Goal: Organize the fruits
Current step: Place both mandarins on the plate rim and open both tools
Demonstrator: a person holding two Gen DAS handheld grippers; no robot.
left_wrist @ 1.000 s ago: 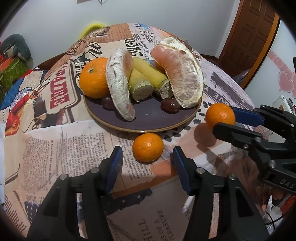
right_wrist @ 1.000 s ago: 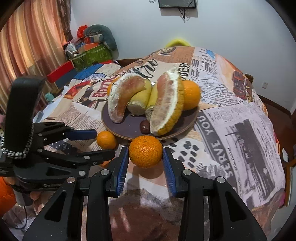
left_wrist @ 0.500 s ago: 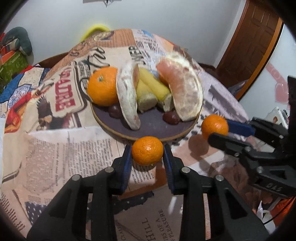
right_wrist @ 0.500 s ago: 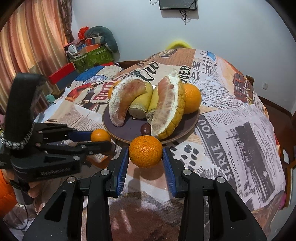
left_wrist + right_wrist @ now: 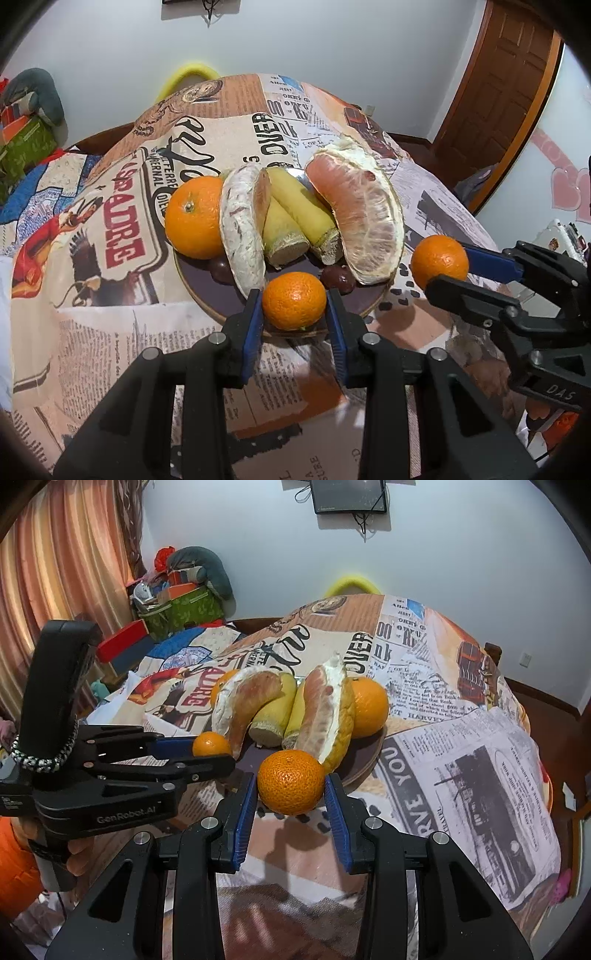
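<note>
A tabletop covered in beige, orange and red newspaper-print cloth. A dark purple plate holds pink-fleshed, white-pithed pomelo wedges, yellow sugarcane pieces and an orange. Black claws with blue pads grip bright orange tangerines.

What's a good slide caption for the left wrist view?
Left gripper shut on a mandarin at the fruit plate's near rim.

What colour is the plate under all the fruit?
Dark purple with a tan rim; the plate shows best in the left wrist view.
</note>
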